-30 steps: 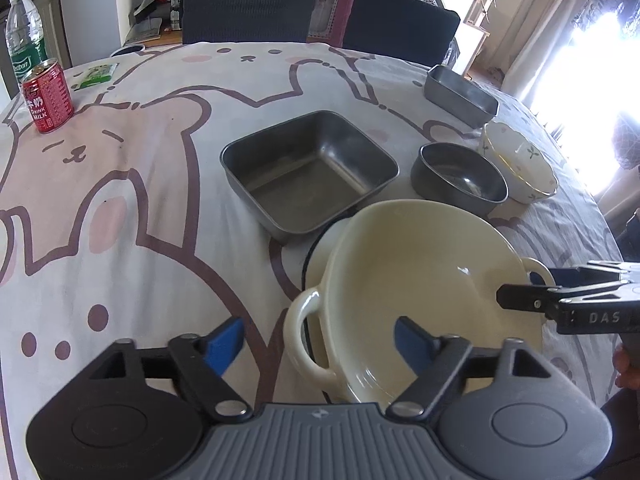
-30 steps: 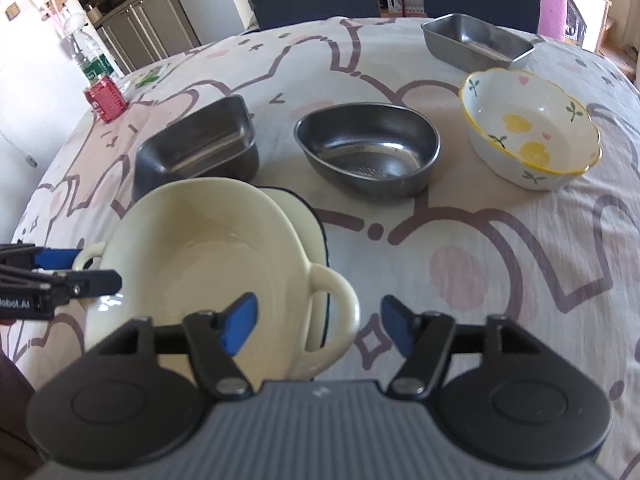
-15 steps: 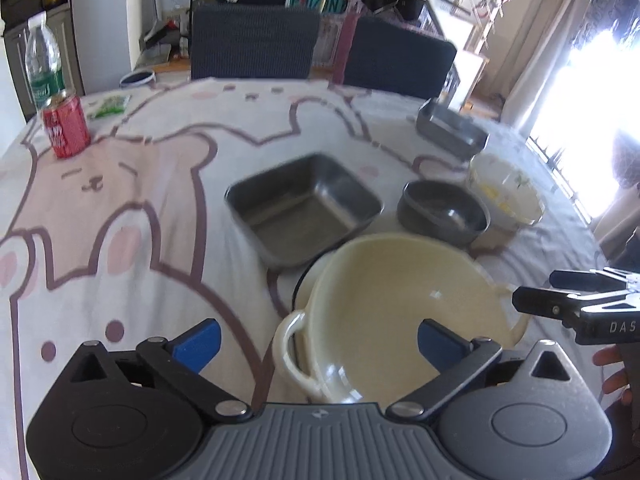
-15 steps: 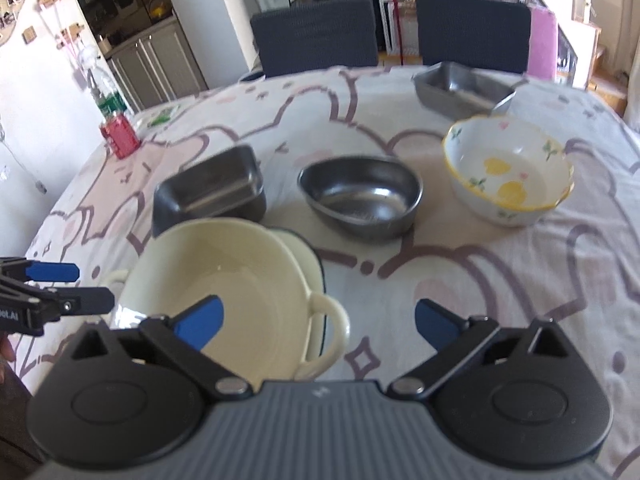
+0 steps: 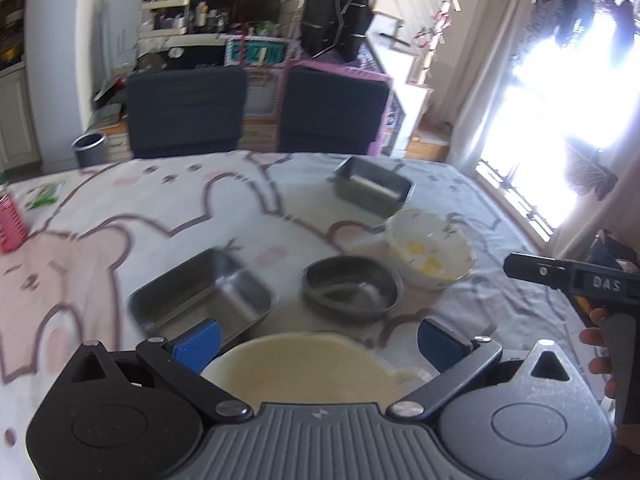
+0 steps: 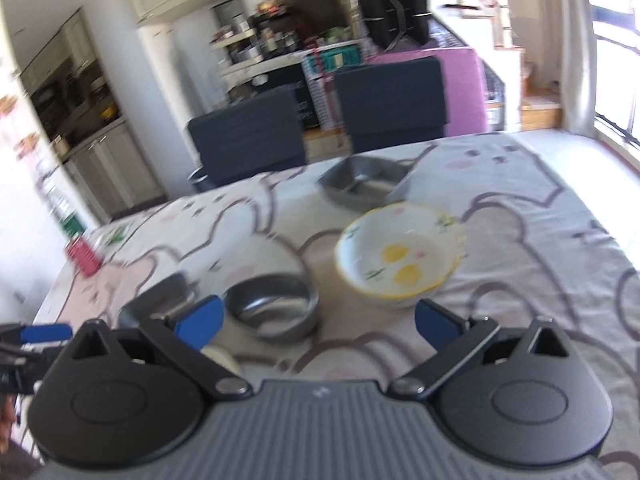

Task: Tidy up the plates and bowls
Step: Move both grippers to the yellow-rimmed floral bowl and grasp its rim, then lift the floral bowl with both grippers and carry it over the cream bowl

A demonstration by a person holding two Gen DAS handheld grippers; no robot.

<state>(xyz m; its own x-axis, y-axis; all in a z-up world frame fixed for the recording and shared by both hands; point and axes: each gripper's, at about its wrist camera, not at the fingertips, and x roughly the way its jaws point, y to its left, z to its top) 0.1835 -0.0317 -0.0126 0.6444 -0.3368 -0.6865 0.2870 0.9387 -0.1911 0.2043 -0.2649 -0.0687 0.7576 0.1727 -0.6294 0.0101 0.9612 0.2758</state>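
Cream two-handled bowl (image 5: 308,364): nested in a second cream dish on the cartoon-print tablecloth (image 5: 120,216), right below the left gripper (image 5: 318,340), between and under its fingers, touching neither. Likely enamel or ceramic, so stiff, fairly heavy, glossy and slippery, liable to chip; best taken by a loop handle at the side or by the rim.

Round steel bowl (image 5: 352,288): just beyond the cream bowl, ahead of both grippers. Probably light, rigid, smooth; thin rim suits a pinch. In the right wrist view (image 6: 272,306), near the left finger.

Square steel dish (image 5: 202,294): left of the round bowl, close to the left gripper's left finger. Light, stiff, tough; grip at a side wall.

Lemon-print bowl (image 6: 400,254): ahead of the right gripper (image 6: 318,328), beyond its fingers. Ceramic by the look, breakable; take at the scalloped rim.

Steel loaf tin (image 6: 366,184): farthest off, behind the lemon-print bowl, well apart from both tools.

Left gripper: jaws just opened, now spread fully, nothing between the pads. Right gripper: likewise just opened, spread wide, empty. Both clear of every dish.

Red can (image 5: 10,220): far left edge, not part of the job.
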